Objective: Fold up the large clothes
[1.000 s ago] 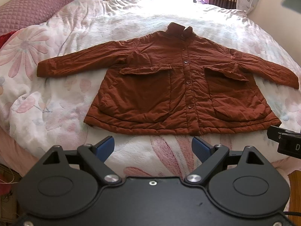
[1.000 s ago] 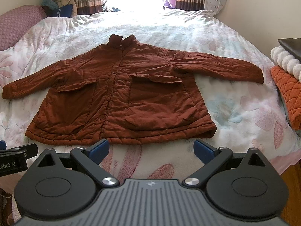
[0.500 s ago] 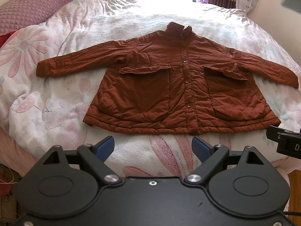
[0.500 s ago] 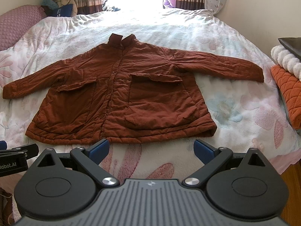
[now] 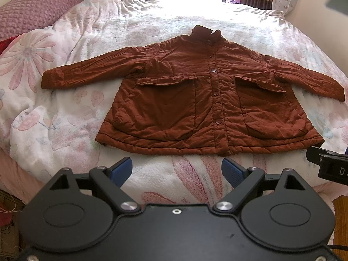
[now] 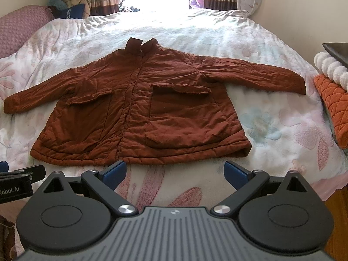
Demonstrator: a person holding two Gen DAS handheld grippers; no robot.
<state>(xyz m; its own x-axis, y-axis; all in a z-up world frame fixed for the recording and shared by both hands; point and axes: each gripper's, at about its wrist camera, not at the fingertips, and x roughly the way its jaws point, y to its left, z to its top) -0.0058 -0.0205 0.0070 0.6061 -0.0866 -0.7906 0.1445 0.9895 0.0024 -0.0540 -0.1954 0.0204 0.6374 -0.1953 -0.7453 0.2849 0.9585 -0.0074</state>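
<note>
A rust-brown padded jacket point(image 5: 204, 100) point(image 6: 141, 113) lies flat and face up on the bed, buttoned, collar away from me, both sleeves spread out sideways. My left gripper point(image 5: 177, 170) hovers open just short of the hem, below its middle, with nothing between the blue pads. My right gripper point(image 6: 175, 173) is open too, close to the hem under the right front pocket. Each gripper's edge shows in the other's view: the right one point(image 5: 328, 165) beyond the jacket's right hem corner, the left one point(image 6: 19, 180) by the left hem corner.
The bed carries a white floral quilt point(image 5: 54, 117) point(image 6: 282, 117). A pink quilted pillow point(image 5: 32, 10) lies at the far left. An orange quilted cushion point(image 6: 335, 106) with white pompoms sits off the right edge. Curtains and a bright window are beyond the bed.
Both grippers crept slightly closer to the hem; the jacket has not moved and both stay open.
</note>
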